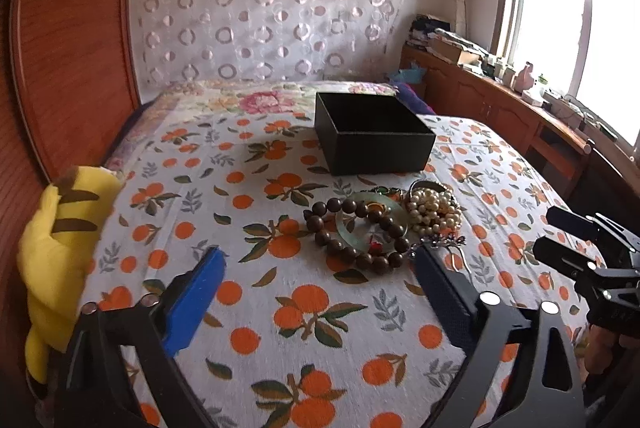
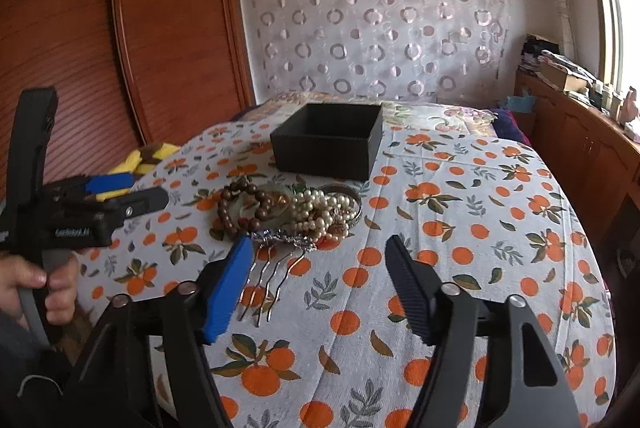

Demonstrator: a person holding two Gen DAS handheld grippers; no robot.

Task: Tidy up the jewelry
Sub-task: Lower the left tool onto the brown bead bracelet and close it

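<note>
A pile of jewelry lies on the orange-print cloth: a brown wooden bead bracelet [image 1: 352,238] [image 2: 240,206], a pale green jade bangle [image 1: 372,224], a heap of pearl strands [image 1: 434,208] [image 2: 320,212] and a silver hair comb [image 2: 276,256] [image 1: 444,242]. An open, empty black box [image 1: 372,134] [image 2: 328,144] stands just behind the pile. My left gripper [image 1: 320,260] is open, hovering in front of the pile; it also shows in the right wrist view [image 2: 128,188]. My right gripper [image 2: 320,248] is open, just before the hair comb; it also shows in the left wrist view [image 1: 556,236].
A yellow striped plush [image 1: 60,248] lies at the cloth's left edge. A wooden wardrobe [image 2: 120,48] stands left, a patterned curtain [image 1: 264,8] behind. A cluttered wooden cabinet [image 1: 500,100] runs under the window at right.
</note>
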